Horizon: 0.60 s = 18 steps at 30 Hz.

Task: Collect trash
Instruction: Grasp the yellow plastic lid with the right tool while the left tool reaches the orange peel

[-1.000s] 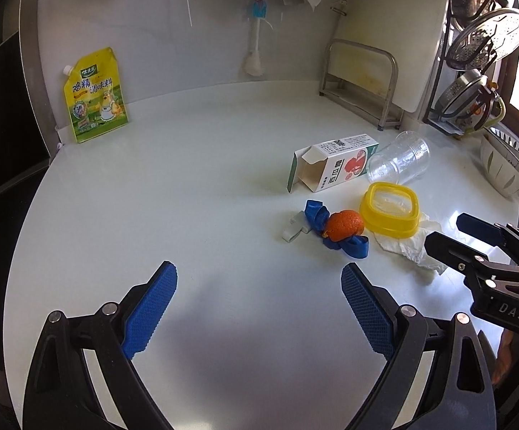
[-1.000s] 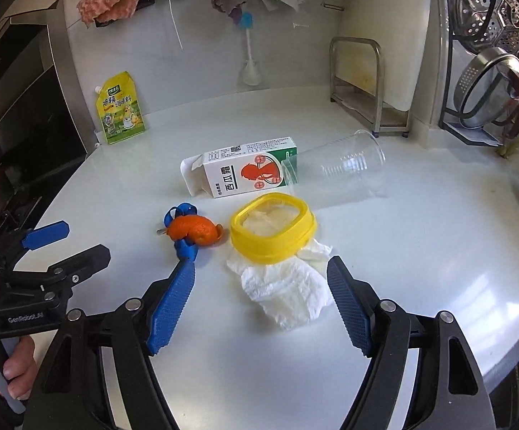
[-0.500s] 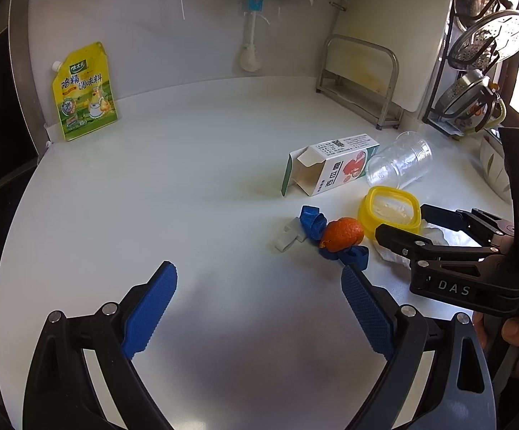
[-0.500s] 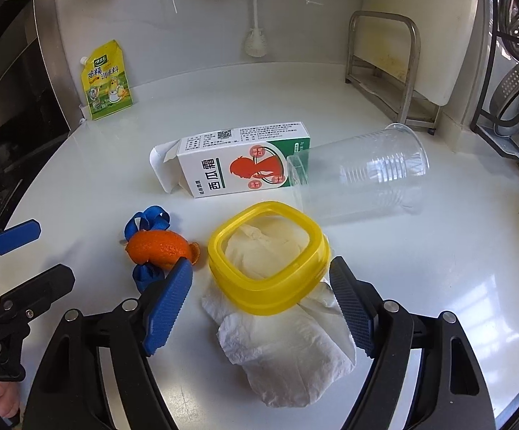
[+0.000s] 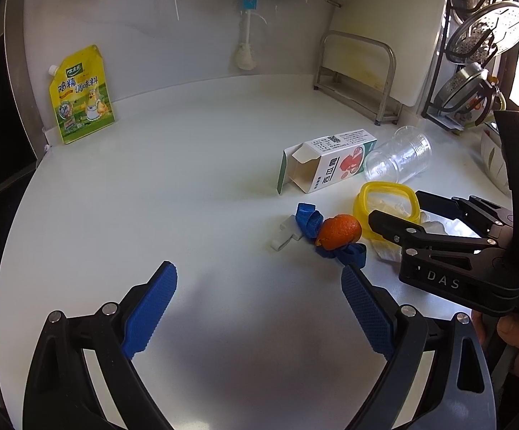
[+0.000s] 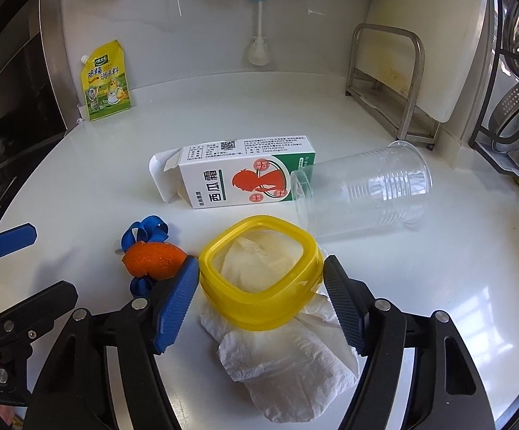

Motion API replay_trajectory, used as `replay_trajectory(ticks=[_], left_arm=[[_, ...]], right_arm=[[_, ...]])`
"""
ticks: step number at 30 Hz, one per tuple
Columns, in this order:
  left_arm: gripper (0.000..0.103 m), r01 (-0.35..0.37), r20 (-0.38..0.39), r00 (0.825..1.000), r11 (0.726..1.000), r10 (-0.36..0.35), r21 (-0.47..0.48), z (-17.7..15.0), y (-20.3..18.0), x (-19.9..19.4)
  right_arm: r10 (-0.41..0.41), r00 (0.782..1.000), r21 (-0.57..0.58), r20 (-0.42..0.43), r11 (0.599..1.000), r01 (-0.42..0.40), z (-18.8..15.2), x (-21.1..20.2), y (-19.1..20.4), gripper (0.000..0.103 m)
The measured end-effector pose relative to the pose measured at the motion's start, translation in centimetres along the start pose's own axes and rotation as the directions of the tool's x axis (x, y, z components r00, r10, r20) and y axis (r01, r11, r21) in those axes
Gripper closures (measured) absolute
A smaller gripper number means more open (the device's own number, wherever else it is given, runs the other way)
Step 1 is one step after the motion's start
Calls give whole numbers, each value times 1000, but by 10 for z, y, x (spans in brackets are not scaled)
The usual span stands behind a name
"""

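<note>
Right claw (image 6: 261, 297) angled down, jaws closing, straddling the yellow square plastic lid (image 6: 259, 281); pads not pressing yet. Left claw (image 5: 259, 308) wide open, empty, well left of that lid, angled down over the bench.

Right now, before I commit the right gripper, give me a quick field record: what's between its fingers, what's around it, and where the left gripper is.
right gripper: jaws closing around the yellow lid, one finger on each side; pads not clearly pressing yet
under lid: crumpled tissue
left of lid: orange peel on a blue ribbon
behind lid: white carton, lying with its flap open
beside carton: clear plastic cup, on its side
left gripper: open, nothing between its fingers, over bare counter
back wall: yellow pouch
</note>
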<state>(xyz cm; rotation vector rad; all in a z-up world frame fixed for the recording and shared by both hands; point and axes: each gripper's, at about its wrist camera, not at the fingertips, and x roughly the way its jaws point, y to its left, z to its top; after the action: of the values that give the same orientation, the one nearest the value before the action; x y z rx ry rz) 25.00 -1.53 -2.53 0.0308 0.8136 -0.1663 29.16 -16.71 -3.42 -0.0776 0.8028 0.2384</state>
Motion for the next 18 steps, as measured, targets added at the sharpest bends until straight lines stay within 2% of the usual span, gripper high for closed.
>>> replay_trajectory(ticks=[8,18], left_arm=[[12,-16,5,1000,1000,16,8,1,-4,1],[12,-11,0,1000,1000,11,27,17,-32,10]], right_arm=[[33,998,53,57,998,-36,-10,-25,-11,35],[-26,996,192,89,981,8,-46,-73,-65,35]])
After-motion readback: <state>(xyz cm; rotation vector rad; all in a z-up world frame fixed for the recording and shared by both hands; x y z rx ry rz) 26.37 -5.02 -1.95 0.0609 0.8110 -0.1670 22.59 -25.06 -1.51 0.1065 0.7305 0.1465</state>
